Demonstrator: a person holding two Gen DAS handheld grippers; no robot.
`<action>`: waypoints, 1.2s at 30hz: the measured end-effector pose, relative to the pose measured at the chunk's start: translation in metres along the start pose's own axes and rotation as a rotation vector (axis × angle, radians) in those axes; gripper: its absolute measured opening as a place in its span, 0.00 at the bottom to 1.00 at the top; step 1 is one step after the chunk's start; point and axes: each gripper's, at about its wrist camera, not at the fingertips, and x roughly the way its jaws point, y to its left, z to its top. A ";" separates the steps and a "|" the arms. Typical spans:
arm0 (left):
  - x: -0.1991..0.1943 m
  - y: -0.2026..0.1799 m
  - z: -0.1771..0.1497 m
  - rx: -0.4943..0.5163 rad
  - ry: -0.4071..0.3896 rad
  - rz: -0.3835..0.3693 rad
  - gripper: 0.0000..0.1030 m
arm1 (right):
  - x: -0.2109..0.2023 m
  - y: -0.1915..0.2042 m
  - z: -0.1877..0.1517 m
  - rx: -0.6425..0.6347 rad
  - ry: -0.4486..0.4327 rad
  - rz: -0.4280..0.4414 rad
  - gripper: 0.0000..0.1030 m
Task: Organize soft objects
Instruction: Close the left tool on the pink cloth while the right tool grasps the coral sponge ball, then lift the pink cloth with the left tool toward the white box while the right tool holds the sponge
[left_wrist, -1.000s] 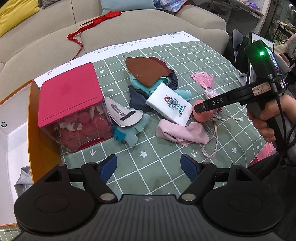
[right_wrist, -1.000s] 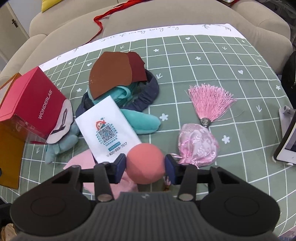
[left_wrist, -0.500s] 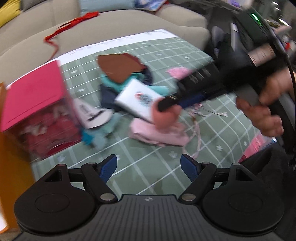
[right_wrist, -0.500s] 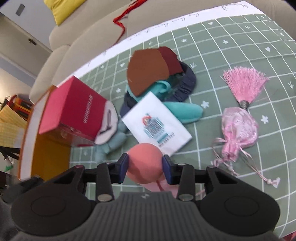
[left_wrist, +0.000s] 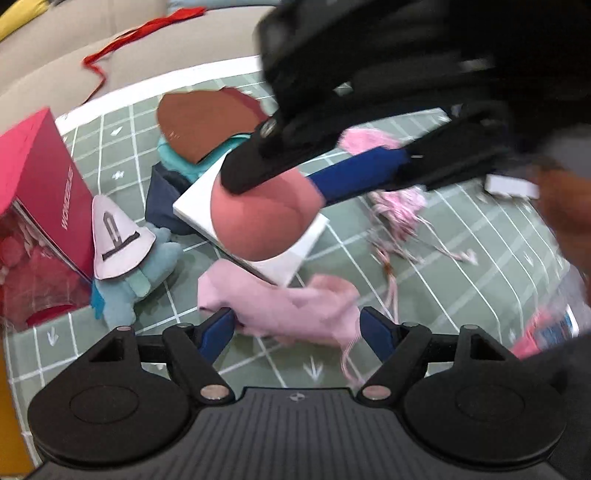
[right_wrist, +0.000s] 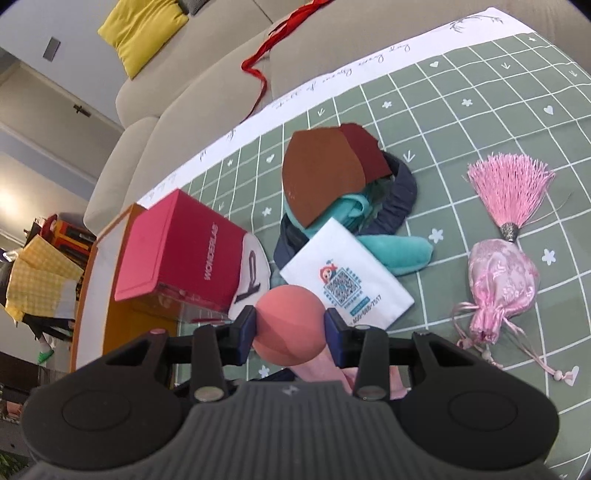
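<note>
The right gripper (right_wrist: 290, 328) held the coral ball (right_wrist: 290, 325) between its jaws, raised above the white pouch (right_wrist: 345, 273) on the green grid mat (right_wrist: 480, 96). The left gripper (left_wrist: 295, 326) was closing slightly, its jaws wide on either side of the pink cloth (left_wrist: 280, 306), pads not pressing it. The cloth lay just in front of the white pouch.

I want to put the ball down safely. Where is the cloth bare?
Bare green cloth lies beyond the brown pieces and the pink tassel, toward the sofa. A narrower strip runs between the teal toy and the pink pouch. It is crowded around the red box and the white packet.
</note>
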 end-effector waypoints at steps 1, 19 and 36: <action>0.003 0.001 0.002 -0.025 0.003 0.002 0.84 | -0.001 -0.001 0.001 0.004 -0.005 0.002 0.39; 0.006 0.011 -0.006 -0.126 -0.039 0.122 0.13 | -0.012 -0.014 0.007 0.047 -0.028 0.000 0.39; -0.025 0.066 -0.037 -0.129 0.074 0.209 0.12 | 0.015 -0.015 -0.016 -0.094 0.103 -0.299 0.40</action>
